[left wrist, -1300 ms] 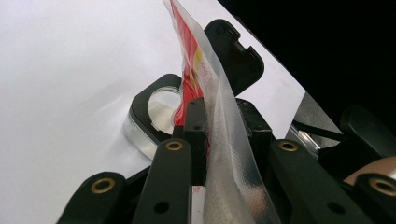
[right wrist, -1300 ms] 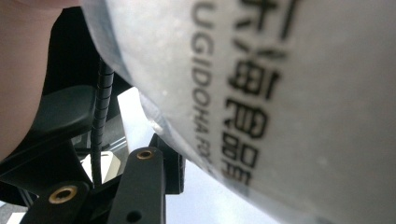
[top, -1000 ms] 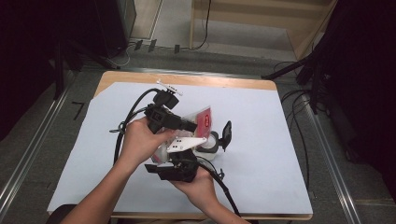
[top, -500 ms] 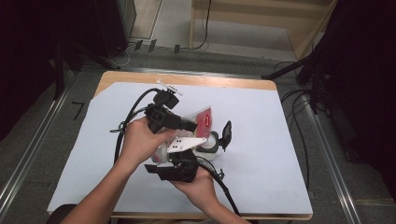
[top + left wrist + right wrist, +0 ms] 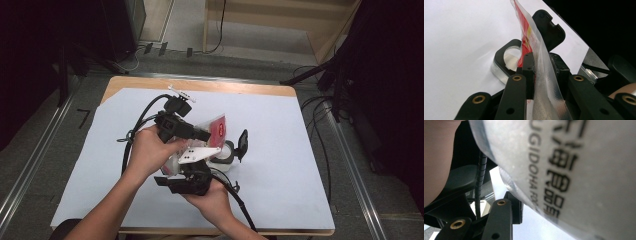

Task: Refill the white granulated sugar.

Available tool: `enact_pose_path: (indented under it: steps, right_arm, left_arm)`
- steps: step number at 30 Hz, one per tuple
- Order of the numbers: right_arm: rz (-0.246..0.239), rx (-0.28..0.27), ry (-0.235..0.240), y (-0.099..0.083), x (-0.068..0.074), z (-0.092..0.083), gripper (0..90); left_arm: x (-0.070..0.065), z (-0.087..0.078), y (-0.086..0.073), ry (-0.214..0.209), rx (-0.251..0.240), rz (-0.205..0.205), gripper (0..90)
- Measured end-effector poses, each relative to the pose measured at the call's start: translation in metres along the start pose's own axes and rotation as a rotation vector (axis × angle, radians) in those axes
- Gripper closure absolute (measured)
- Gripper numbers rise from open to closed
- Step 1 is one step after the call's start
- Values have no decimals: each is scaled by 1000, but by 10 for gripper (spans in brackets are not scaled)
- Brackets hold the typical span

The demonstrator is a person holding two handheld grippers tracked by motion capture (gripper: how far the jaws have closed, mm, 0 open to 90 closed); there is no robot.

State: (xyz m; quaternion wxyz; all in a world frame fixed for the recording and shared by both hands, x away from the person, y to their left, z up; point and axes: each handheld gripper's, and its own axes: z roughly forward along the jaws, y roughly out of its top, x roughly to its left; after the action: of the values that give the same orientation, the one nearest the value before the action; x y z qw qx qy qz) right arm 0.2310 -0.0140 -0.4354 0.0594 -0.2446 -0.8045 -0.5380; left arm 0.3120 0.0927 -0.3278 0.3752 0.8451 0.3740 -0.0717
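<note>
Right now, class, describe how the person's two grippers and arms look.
Both the left gripper and right gripper are black, with brass-coloured rivets on the jaw links. Each trails a black cable. A white three-cornered plate sits on the right one. The forearms are bare, no sleeves.

Both forearms enter from six o'clock and meet mid-frame. The left hand-held gripper (image 5: pixel 197 134) points toward three o'clock, jaws clamped together. The right hand-held gripper (image 5: pixel 187 182) sits just below, at six o'clock of it, its jaws seemingly pressed closed too.
</note>
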Motion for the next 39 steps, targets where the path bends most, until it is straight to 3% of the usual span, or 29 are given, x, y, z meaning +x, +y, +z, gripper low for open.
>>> enact_pose_path:
  steps: [20, 39]
  right_arm:
    - [22, -4, 10, 1, 2, 0, 611]
    - [13, 0, -1, 0, 2, 0, 629]
  left_arm:
    - [-3, -1, 1, 7, 2, 4, 769]
    - [-4, 1, 1, 9, 1, 14, 774]
